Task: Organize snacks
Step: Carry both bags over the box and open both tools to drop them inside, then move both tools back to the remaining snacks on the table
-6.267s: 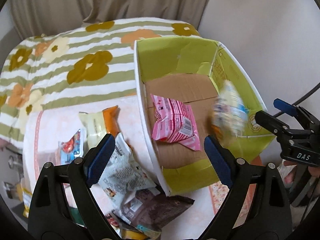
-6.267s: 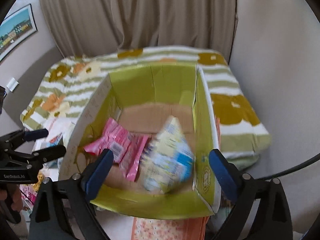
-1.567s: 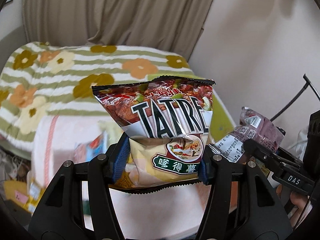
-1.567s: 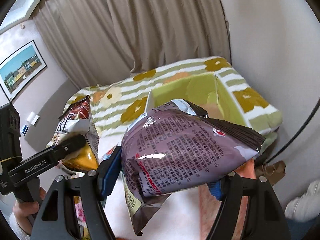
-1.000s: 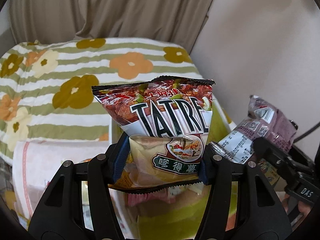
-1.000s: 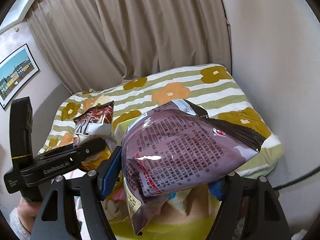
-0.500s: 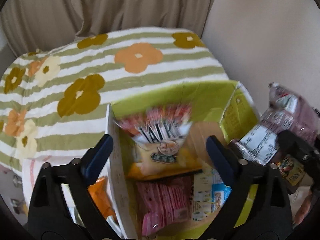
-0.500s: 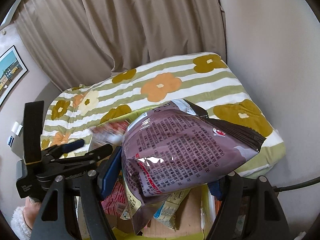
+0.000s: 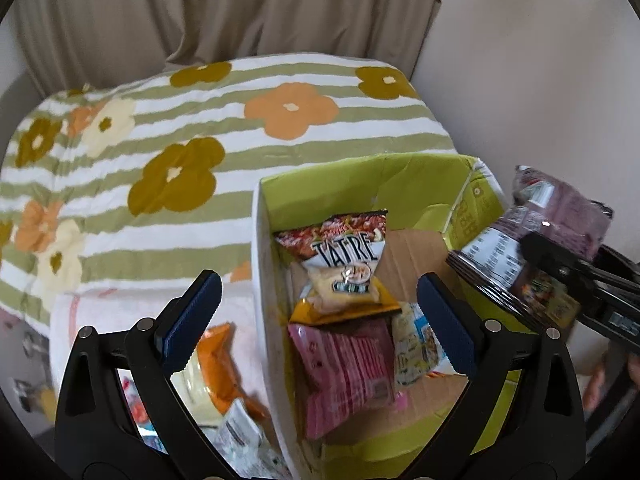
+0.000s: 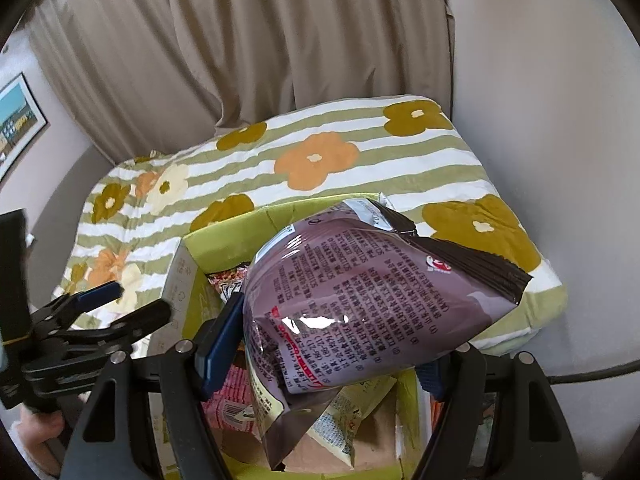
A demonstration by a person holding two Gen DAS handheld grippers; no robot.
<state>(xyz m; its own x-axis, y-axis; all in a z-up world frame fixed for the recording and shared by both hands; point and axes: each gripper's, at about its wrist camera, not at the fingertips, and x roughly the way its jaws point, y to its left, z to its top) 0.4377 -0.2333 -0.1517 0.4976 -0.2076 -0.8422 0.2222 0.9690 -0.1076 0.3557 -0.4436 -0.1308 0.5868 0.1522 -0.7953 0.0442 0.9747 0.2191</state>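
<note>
Behind hangs a beige curtain; seen from the left wrist, the left claw (image 9: 318,312) has just been opening and stands wide and empty above the green box (image 9: 360,182), the TATRE bag (image 9: 346,256) inside. From the right wrist, the right claw (image 10: 328,354) grips the purple bag (image 10: 360,300), long axis slanting up-right; the box lies straight below, so this hand is nearer.

We see our right hand-held gripper (image 10: 328,344) clamped on a glossy purple foil snack bag (image 10: 368,300) over the green-lined cardboard box (image 10: 224,244). At nine o'clock our left hand-held gripper (image 10: 116,304) stands spread, empty. At twelve o'clock lies the flowered, green-striped quilt (image 10: 320,160).
</note>
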